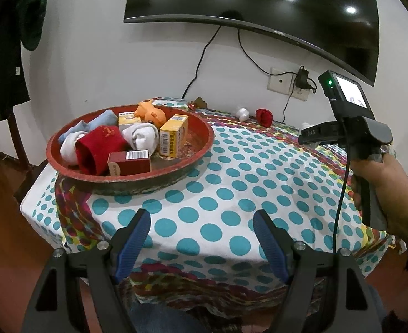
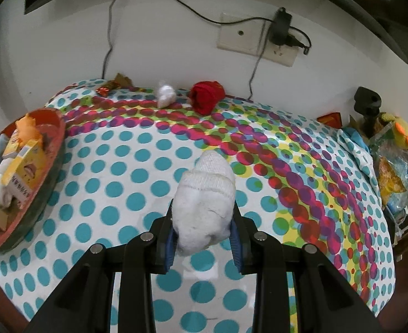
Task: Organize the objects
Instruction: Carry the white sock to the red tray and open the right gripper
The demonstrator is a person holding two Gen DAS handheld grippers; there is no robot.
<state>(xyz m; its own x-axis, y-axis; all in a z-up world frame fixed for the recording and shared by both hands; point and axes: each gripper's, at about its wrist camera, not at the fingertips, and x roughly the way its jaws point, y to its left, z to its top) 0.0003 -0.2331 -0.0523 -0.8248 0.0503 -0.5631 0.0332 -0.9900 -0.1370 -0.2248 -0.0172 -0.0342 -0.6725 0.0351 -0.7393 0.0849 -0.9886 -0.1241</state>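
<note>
Right gripper (image 2: 204, 229) clamped on a rolled white sock (image 2: 205, 205), pads pressing both sides; sock held above the polka-dot tablecloth (image 2: 126, 166), not touching it; left gripper (image 1: 201, 236) jaws wide apart, nothing between them, hovering over the near table edge; red tray (image 1: 198, 155) sits at the table's left, holding a red sock (image 1: 98, 147), white socks (image 1: 143, 136), a yellow box (image 1: 173, 136), a red box (image 1: 129, 162) and an orange toy (image 1: 151, 112); small white sock ball (image 2: 165, 94) and red sock ball (image 2: 206, 95) lie near each other by the wall, well apart from the tray; person's hand (image 1: 384, 188) grips the right tool's handle.
</note>
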